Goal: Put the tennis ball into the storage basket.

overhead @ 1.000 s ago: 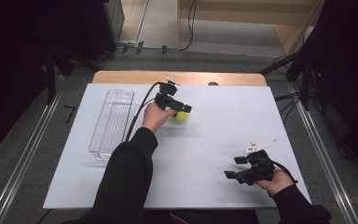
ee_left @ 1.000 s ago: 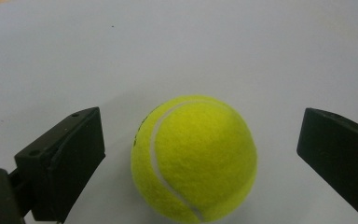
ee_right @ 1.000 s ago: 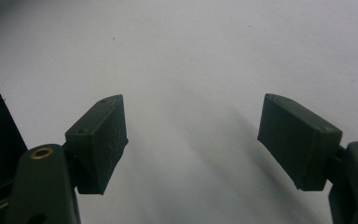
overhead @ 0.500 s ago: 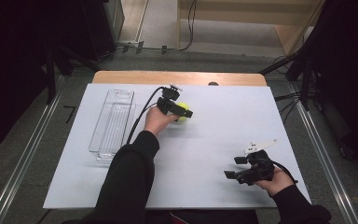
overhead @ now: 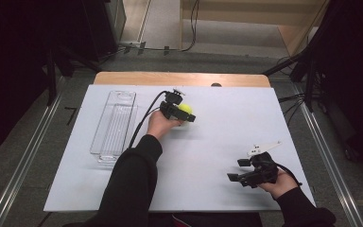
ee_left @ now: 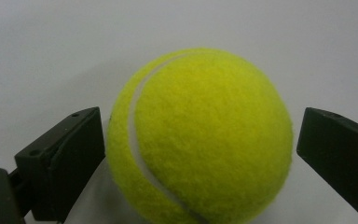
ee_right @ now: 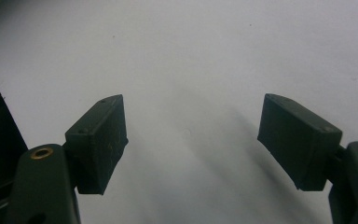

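Straddling tennis ball (ee_left: 198,137) on white table (overhead: 217,118), left tool (overhead: 183,112) unclenched; right tool (overhead: 242,170) spread, empty.

Fuzzy yellow felt on the tennis ball (ee_left: 199,135), matt black plastic jaws either side, smooth white tabletop (overhead: 227,142) beneath.

Over the last second the left gripper (overhead: 184,113) carries the tennis ball (overhead: 185,109) a little farther up the table and toward the right.
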`<control>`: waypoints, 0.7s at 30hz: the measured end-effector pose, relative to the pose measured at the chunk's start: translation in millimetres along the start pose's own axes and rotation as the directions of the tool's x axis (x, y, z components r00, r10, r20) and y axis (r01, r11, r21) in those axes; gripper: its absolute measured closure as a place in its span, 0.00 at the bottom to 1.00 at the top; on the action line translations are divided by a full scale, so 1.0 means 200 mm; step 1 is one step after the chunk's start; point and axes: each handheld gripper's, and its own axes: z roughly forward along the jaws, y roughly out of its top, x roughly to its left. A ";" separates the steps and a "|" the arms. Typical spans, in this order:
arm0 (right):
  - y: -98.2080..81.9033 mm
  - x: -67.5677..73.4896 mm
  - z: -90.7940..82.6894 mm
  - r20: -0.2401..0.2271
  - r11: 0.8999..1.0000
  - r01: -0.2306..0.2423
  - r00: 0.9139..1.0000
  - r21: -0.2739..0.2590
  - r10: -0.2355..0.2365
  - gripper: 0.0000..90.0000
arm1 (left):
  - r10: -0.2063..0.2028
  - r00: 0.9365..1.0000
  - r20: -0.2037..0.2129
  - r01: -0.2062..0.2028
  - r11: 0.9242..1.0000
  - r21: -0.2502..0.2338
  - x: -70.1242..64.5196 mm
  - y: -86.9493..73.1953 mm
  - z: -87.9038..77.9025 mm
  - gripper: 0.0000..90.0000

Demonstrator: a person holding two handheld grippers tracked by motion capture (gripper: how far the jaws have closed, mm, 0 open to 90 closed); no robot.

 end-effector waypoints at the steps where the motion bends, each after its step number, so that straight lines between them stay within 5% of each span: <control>1: 0.00 0.00 0.00 0.000 1.000 -0.001 1.000 0.000 0.001 0.24 | 0.004 1.000 -0.007 -0.004 1.000 -0.002 0.00 0.00 0.00 0.04; 13: 0.00 0.00 0.00 0.000 1.000 -0.001 1.000 -0.001 0.001 0.24 | 0.044 0.997 -0.070 -0.045 0.999 -0.019 -0.02 -0.02 0.01 0.21; 21: 0.00 0.00 0.00 0.000 1.000 0.000 1.000 0.000 0.000 0.24 | 0.059 0.996 -0.069 -0.062 0.998 -0.030 -0.02 -0.03 0.01 0.28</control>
